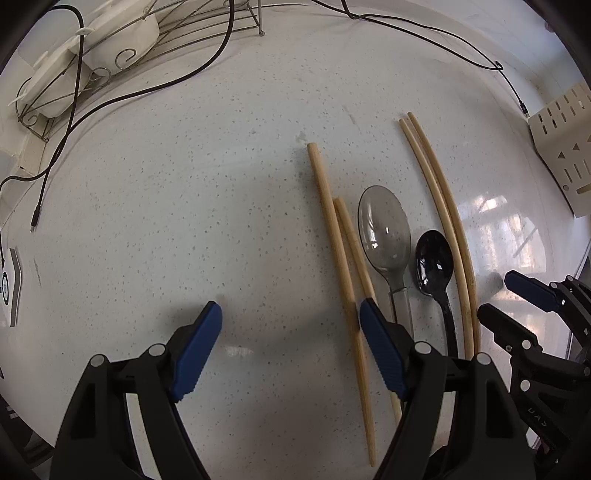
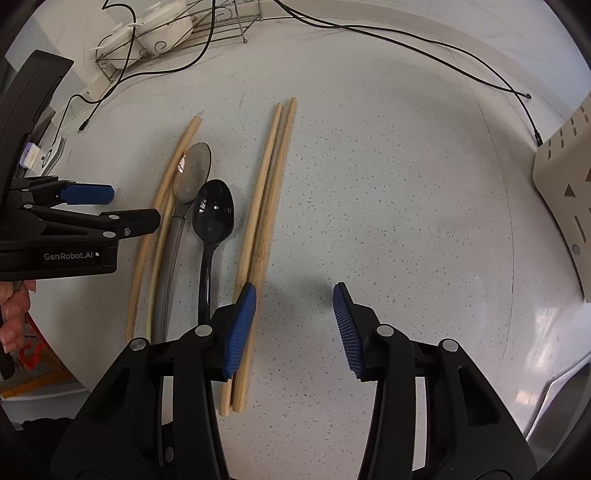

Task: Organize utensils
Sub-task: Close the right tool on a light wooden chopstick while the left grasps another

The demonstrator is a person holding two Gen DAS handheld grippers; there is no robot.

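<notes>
both tools stand spread, gripping nothing: right tool [image 2: 294, 325] beside the right chopstick pair [image 2: 264, 221] (shift left to straddle it); left tool [image 1: 290, 347] idle.

Four chopsticks [image 2: 264, 206] and two spoons: one clear spoon [image 1: 386, 236], one black spoon [image 1: 436, 264]. One perforated holder [image 2: 565, 206]. Bowls [image 1: 110, 40] in the rack [image 1: 166, 48]: apparently two.

Home kitchen, speckled white countertop [image 1: 184, 203], wire dish rack [image 1: 122, 62] with white bowls [image 1: 125, 33] at the counter's far left, cream perforated utensil holder [image 2: 565, 199] at its right edge, chopsticks [image 2: 266, 206] and spoons [image 2: 212, 221] mid-counter
</notes>
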